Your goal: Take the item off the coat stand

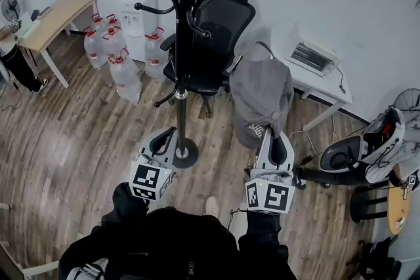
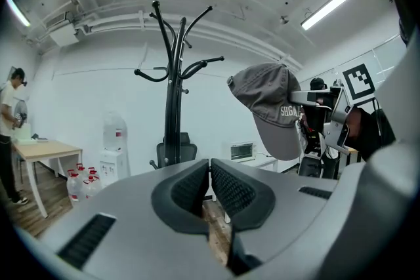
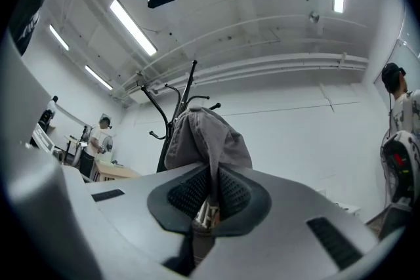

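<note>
Cap clear of coat stand, pinched in right claw; left claw clenched, empty.

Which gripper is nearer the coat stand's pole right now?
Left. The left gripper sits shut and empty just beside the coat stand base, on its left. The right gripper is farther off to the stand's right, clamped on the grey cap.

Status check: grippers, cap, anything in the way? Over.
Right hand-held gripper shut on cap. Left hand-held gripper shut, empty. Cap off coat stand, apart from its hooks. Nothing blocking it.
</note>
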### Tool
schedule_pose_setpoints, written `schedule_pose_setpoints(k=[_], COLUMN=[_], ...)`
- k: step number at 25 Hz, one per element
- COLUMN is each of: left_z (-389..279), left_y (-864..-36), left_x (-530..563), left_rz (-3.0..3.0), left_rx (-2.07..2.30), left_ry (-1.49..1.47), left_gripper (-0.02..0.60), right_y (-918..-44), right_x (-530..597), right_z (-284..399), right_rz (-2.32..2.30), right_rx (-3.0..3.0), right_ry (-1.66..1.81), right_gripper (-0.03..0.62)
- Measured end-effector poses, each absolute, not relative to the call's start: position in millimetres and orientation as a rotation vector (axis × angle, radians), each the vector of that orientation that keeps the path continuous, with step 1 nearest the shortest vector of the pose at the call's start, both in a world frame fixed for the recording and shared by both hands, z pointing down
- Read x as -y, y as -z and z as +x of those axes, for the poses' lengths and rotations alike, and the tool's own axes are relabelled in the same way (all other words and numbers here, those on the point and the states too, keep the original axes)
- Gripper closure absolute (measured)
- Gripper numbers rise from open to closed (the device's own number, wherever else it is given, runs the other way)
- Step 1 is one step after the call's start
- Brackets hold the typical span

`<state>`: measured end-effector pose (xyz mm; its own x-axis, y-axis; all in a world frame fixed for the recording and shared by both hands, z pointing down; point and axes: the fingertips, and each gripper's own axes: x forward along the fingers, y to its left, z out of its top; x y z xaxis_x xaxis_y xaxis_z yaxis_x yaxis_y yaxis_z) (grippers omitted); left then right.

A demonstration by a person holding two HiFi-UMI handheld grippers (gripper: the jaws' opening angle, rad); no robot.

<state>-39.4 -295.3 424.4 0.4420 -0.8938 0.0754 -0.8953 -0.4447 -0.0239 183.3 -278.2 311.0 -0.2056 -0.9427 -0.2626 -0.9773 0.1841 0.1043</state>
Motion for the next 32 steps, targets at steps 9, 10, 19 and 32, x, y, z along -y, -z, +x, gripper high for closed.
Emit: schedule_pose_setpoints(k=[9,10,19,32], left_z=[0,3,25,43], left_y=[-429,-429,-438,-443], left_x=[298,298,294,283], left_rz=[2.733,2.739,2.777,2.804], left_rx=[1.486,1.474,1.389,1.325], left_ry=[-0.133,-0.133,-0.156,-0.189], left_gripper=[0.551,0.551,0.551,0.551], right_y=[-351,-355,-402,-446], right_x=[263,261,247,218], right_z=[212,215,231,243], right_rz=[-2.037,-2.052,-2.171,-2.243], right_rx=[-2.262,-2.262,-2.262,-2.252], right_ry=[-0.231,-0.224,-0.134,0.013], right_gripper=[0.565,0.565,0.565,0.565])
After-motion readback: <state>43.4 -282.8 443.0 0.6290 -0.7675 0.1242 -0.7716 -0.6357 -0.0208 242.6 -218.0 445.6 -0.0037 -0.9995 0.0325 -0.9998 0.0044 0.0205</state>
